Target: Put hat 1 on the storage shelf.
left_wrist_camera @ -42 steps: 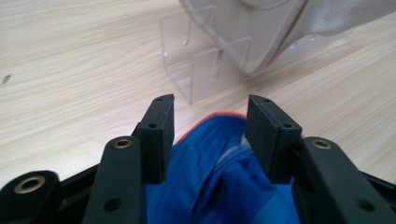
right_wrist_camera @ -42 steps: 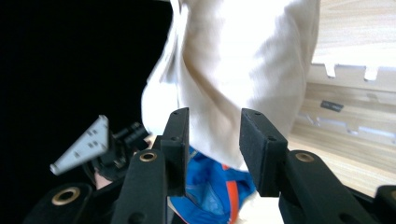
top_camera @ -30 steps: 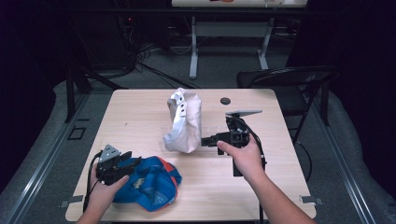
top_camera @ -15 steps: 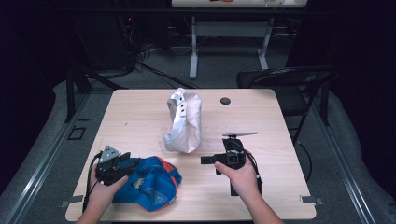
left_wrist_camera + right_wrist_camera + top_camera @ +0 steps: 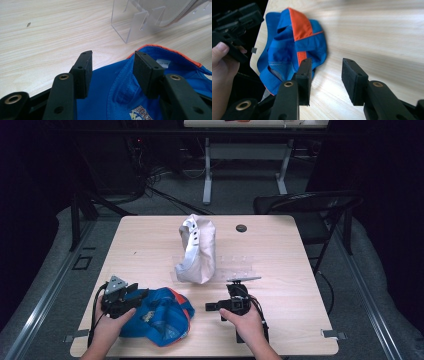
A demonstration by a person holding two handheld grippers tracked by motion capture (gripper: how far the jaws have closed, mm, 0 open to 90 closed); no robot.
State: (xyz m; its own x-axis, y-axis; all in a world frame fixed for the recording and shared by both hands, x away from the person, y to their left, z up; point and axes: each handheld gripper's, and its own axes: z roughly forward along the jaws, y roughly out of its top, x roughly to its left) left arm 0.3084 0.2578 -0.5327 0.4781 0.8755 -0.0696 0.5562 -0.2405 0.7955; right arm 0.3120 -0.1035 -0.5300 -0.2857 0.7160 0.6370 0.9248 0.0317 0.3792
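Note:
A blue cap with orange panels (image 5: pixel 162 315) lies crumpled at the table's near left. My left gripper (image 5: pixel 141 294) rests at the cap's left edge. In the left gripper view it (image 5: pixel 112 60) stands open, low over the cap's blue fabric (image 5: pixel 117 85), which runs under and between the jaws. My right gripper (image 5: pixel 210 307) is just right of the cap and points left at it. In the right gripper view it (image 5: pixel 327 67) is open above bare wood, with the cap (image 5: pixel 294 42) just beyond its left jaw. A white cap (image 5: pixel 196 247) sits on a clear acrylic stand (image 5: pixel 235 268) mid-table.
A small black round object (image 5: pixel 241 228) lies on the far side of the wooden table (image 5: pixel 285 255). A black chair (image 5: pixel 305 205) stands beyond the table's right corner. The acrylic stand (image 5: pixel 130 25) is close ahead of the left gripper.
My right gripper has pulled back from beside the white cap toward the near edge and now points at the blue cap. The left gripper has barely moved.

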